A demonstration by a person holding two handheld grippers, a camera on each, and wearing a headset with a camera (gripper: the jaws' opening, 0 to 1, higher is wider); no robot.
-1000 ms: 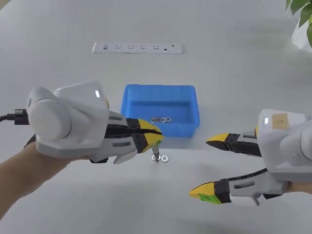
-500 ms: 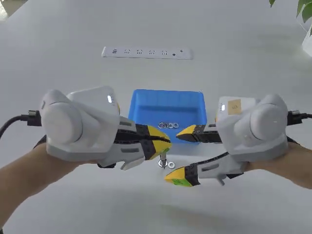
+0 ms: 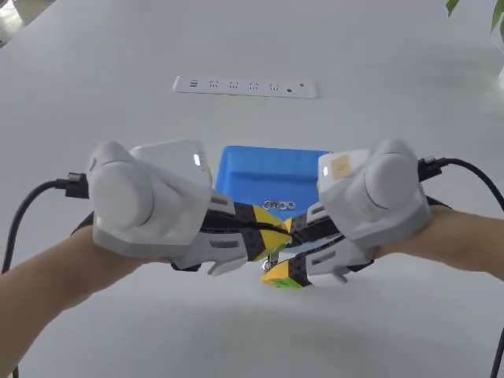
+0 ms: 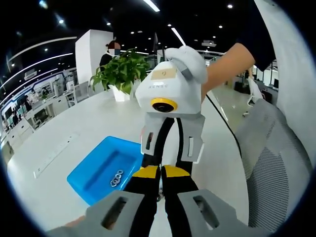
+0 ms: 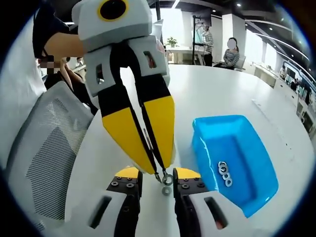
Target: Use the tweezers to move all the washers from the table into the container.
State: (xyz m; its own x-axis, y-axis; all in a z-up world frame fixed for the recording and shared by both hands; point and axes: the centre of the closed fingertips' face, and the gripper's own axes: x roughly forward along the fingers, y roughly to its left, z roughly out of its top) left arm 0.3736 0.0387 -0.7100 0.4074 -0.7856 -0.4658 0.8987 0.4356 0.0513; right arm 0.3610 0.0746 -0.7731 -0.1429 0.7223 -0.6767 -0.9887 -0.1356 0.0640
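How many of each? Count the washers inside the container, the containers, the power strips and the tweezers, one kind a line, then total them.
Blue container: 1
Washers inside it: 3
Tweezers: 1
Power strip: 1
Total: 6

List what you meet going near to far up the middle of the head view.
Left gripper and right gripper, jaws meeting → blue container, washers in it → power strip.
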